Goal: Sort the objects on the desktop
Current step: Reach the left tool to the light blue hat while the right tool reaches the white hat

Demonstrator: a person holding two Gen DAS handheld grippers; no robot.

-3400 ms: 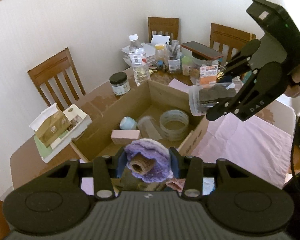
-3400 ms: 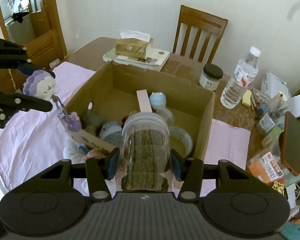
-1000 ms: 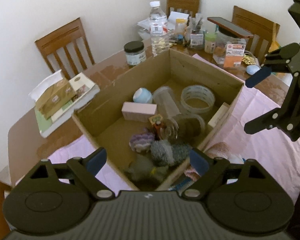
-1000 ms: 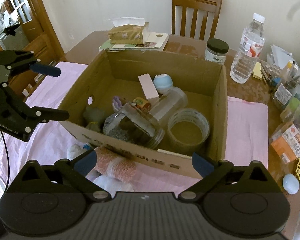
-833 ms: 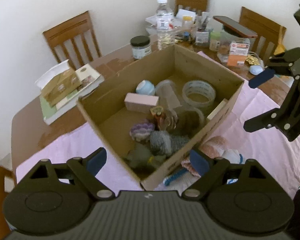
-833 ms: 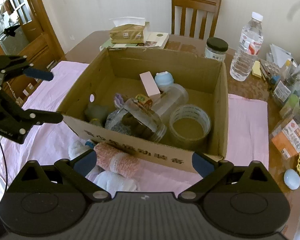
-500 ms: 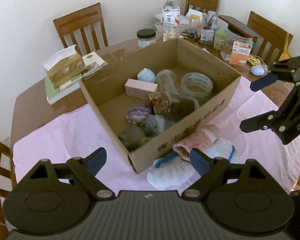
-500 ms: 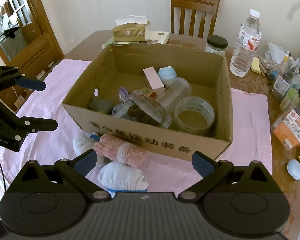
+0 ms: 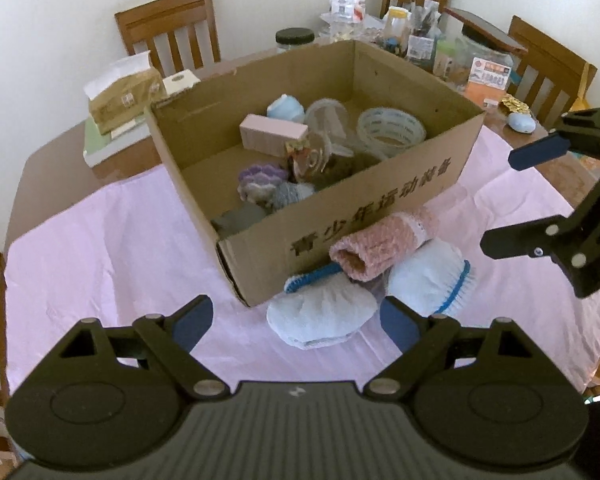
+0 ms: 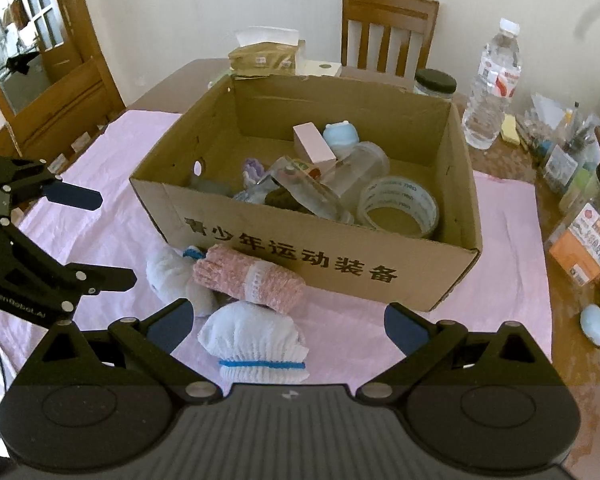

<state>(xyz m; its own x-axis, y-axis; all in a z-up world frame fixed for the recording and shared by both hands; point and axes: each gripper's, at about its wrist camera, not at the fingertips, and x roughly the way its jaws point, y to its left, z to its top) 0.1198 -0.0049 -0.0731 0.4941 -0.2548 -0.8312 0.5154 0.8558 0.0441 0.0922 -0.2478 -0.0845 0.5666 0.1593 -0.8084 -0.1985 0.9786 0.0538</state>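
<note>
Pink cloth [image 9: 112, 236] covers the table; rolled socks [image 10: 256, 340] lie just before the cardboard box [image 9: 380, 208], so both my jaws hover wide open, empty, ready.

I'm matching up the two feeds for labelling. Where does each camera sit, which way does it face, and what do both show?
Left wrist: on the left gripper, angled down at the cardboard box and rolled socks; its open fingers frame the bottom, the right gripper at right.
Right wrist: on the right gripper, angled down at the box's printed side; the open left gripper at left.
Shared: box, pink sock roll, white socks, tape roll, water bottle.
</note>
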